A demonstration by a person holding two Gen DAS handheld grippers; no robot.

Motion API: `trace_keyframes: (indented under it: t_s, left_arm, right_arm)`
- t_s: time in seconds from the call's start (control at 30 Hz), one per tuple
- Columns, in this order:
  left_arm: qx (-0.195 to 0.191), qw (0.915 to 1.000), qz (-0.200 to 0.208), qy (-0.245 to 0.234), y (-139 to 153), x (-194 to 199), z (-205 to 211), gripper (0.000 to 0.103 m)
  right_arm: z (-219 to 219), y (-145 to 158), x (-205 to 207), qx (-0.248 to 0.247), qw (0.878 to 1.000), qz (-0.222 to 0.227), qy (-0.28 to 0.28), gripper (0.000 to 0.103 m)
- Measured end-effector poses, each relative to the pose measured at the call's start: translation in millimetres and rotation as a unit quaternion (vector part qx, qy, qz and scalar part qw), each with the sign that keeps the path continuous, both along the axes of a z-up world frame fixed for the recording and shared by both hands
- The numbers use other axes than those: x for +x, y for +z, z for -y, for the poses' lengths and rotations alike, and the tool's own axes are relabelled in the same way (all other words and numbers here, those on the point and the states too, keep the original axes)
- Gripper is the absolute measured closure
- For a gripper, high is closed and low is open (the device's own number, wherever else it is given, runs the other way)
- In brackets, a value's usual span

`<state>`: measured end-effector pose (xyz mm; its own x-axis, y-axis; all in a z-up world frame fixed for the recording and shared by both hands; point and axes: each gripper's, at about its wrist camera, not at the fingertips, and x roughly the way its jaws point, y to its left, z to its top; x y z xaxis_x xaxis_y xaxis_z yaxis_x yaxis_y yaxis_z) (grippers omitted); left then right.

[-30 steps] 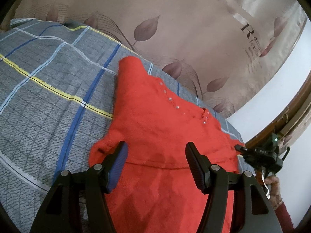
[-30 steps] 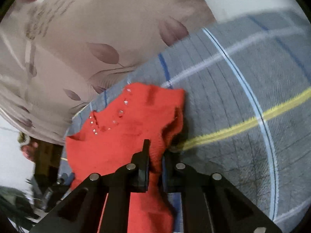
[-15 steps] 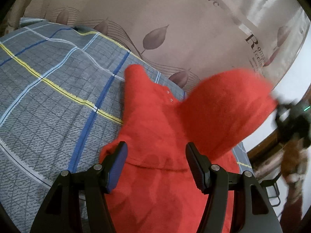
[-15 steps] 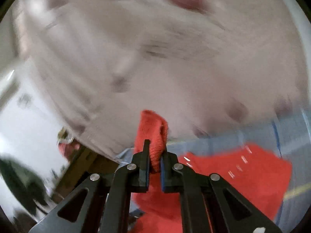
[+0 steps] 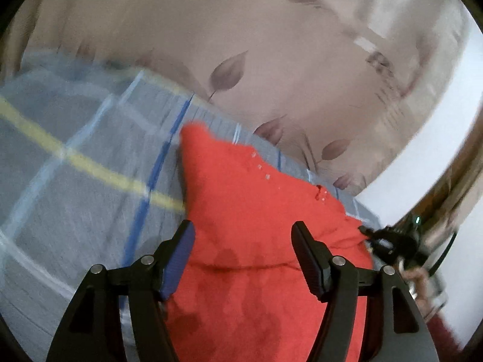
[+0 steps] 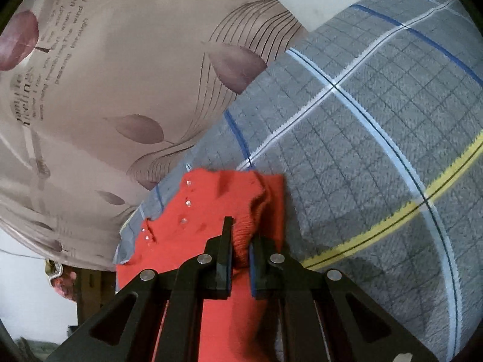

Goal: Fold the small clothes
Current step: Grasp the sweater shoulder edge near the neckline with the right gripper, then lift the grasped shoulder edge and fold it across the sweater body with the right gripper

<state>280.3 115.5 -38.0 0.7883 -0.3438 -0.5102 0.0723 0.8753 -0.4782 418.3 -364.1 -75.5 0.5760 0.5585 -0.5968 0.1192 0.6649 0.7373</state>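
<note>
A small red knit garment [image 5: 250, 211] with small clear beads lies on the grey plaid bedcover [image 5: 75, 181]. My left gripper [image 5: 243, 259] is open and empty, its jaws wide apart just above the garment's near part. My right gripper [image 6: 240, 249] is shut on a bunched edge of the red garment [image 6: 211, 211] and holds it low over the bedcover [image 6: 377, 150]. In the left wrist view the right gripper [image 5: 389, 241] shows at the garment's right edge, pinching the cloth.
A beige curtain with leaf prints [image 5: 271, 45] hangs behind the bed, also in the right wrist view [image 6: 105, 90]. A white wall and a wooden frame [image 5: 462, 166] are at the right. The bedcover stretches wide to the left [image 5: 45, 211].
My right gripper swung the held red edge up and across, then brought it back down low onto the garment. The left wrist view has shifted and blurred; the left gripper stays open.
</note>
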Motion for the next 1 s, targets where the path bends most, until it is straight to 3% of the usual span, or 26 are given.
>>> trace_keyframes:
  t_s: [0.1,0.2,0.33,0.47,0.5,0.53,0.57,0.63,0.87,1.0]
  left_arm:
    - [0.071,0.9972,0.024,-0.007,25,11,5,0.036]
    - [0.108,0.9939,-0.016,-0.015,28,44,4,0.03]
    - [0.092,0.9916,-0.089,-0.019,2,90,-11,0.03]
    - [0.086,0.9898,-0.111,-0.026,-20,110,-16,0.031]
    - [0.097,0.9885,-0.111,-0.032,-23,115,-15,0.042]
    - [0.107,0.9875,-0.111,-0.034,-24,119,-13,0.078]
    - [0.112,0.9858,-0.118,-0.038,-26,123,-13,0.083]
    - [0.105,0.9876,-0.111,-0.036,-23,126,-15,0.086]
    - [0.15,0.9835,-0.092,-0.043,-16,130,-20,0.087]
    - [0.137,0.9848,-0.089,-0.057,-26,131,-26,0.086]
  right_arm:
    - [-4,4,-1,0.026,0.999,0.021,0.014,0.095]
    - [-4,-2,-1,0.025,0.999,0.023,0.023,0.095]
    - [-13,-7,-1,0.017,0.999,0.015,0.028,0.093]
    - [-24,-9,2,0.019,0.999,0.016,0.037,0.092]
    - [-23,-8,1,0.02,0.999,0.017,0.037,0.092]
    - [-24,-9,1,0.022,0.999,0.016,0.036,0.092]
    - [-25,-9,1,0.024,0.999,0.016,0.037,0.092]
    - [-23,-7,-1,0.028,0.999,0.016,0.039,0.092]
    - [-13,-2,-8,0.094,0.995,0.018,0.033,0.093]
    - [-5,-19,-6,0.054,0.998,-0.024,0.025,0.095]
